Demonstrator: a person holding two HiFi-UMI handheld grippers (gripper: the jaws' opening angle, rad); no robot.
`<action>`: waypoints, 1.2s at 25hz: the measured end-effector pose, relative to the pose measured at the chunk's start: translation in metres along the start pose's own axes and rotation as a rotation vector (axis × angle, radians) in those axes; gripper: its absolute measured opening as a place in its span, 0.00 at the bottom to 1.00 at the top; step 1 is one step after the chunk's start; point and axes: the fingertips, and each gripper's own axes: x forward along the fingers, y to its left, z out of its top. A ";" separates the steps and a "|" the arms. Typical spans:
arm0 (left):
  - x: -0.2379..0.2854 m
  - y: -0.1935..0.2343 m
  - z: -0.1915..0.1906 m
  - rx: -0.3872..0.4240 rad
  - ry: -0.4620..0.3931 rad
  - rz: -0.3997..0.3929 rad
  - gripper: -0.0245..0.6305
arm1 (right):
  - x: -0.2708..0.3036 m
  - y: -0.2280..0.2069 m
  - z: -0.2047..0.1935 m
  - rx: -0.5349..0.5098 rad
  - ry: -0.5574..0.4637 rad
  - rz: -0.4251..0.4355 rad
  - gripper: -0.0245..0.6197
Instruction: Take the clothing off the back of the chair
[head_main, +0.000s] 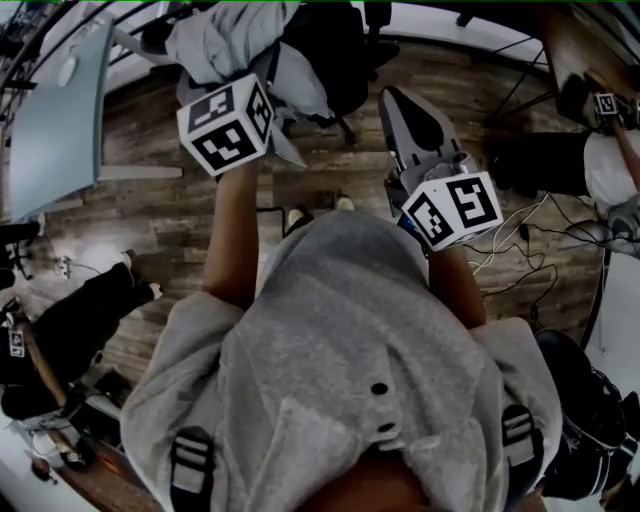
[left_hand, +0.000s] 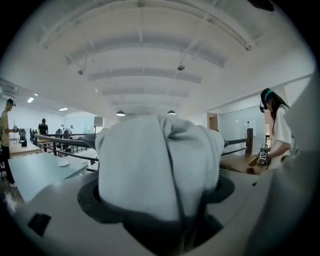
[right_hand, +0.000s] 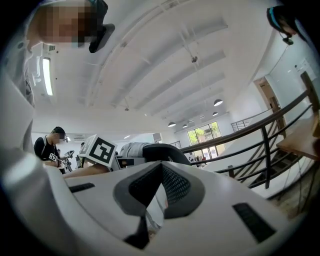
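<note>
The grey clothing (head_main: 215, 45) drapes the back of the black chair (head_main: 335, 55) at the far side, between the wide-apart jaws of the left gripper (left_hand: 159, 170), while the right gripper (head_main: 400, 100), just right of it, is closed and empty

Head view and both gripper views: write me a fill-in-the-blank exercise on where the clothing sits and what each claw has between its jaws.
1. The light grey clothing is draped over the back of a black ____.
2. The left claw has the clothing between its ____.
3. The right claw has ____ between its jaws.

Missing words: chair; jaws; nothing.
</note>
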 end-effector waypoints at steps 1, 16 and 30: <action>-0.004 0.002 0.000 0.024 -0.007 0.011 0.71 | 0.000 0.001 0.000 0.000 0.000 0.003 0.05; -0.049 0.021 0.001 0.017 -0.004 -0.038 0.47 | 0.007 0.033 -0.002 -0.002 -0.006 0.069 0.05; -0.062 0.012 -0.008 -0.011 -0.014 -0.016 0.19 | 0.003 0.030 -0.010 0.028 0.024 0.089 0.05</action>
